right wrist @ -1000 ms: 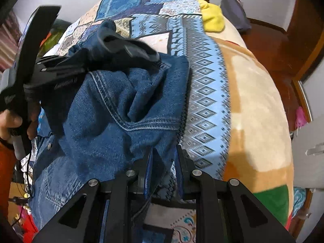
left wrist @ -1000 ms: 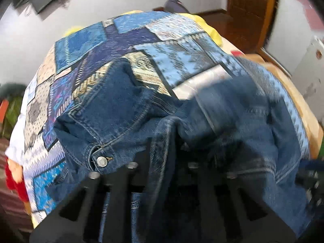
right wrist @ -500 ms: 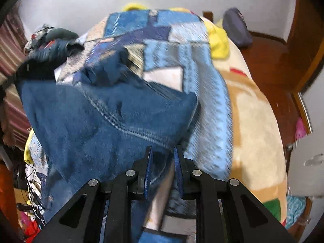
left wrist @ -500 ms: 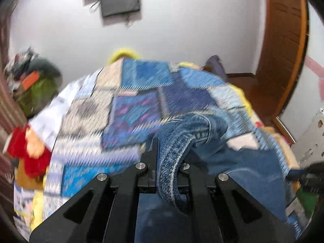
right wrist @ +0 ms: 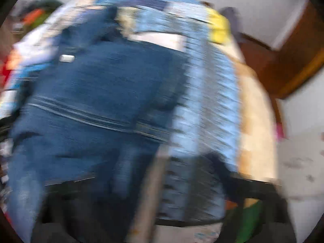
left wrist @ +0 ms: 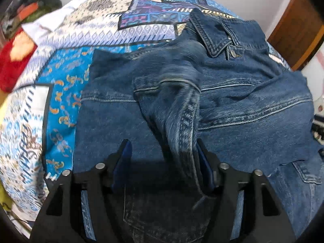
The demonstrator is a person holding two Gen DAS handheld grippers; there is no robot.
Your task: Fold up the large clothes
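From the left wrist camera, the denim jacket (left wrist: 232,93) lies spread over the patchwork quilt (left wrist: 66,77) on the bed, collar (left wrist: 210,34) and top button away from the camera. The left tool (left wrist: 162,162) is opening; a sleeve-like fold (left wrist: 178,109) hangs between its blue pads (left wrist: 121,162), resting against the right-hand one but no longer pinched. Denim like this looks heavy and stiff enough to hold a crease, yet it slumps where unsupported, so a seam, cuff or hem would probably give the firmest hold. The right wrist camera is badly blurred: the jacket (right wrist: 97,101) fills the left of the view, with the quilt's blue border (right wrist: 202,101) and a tan blanket (right wrist: 255,109) beside it. The right tool (right wrist: 154,198) is opening, its dark fingers smeared but apparently wide apart, and no cloth seems to sit between them.
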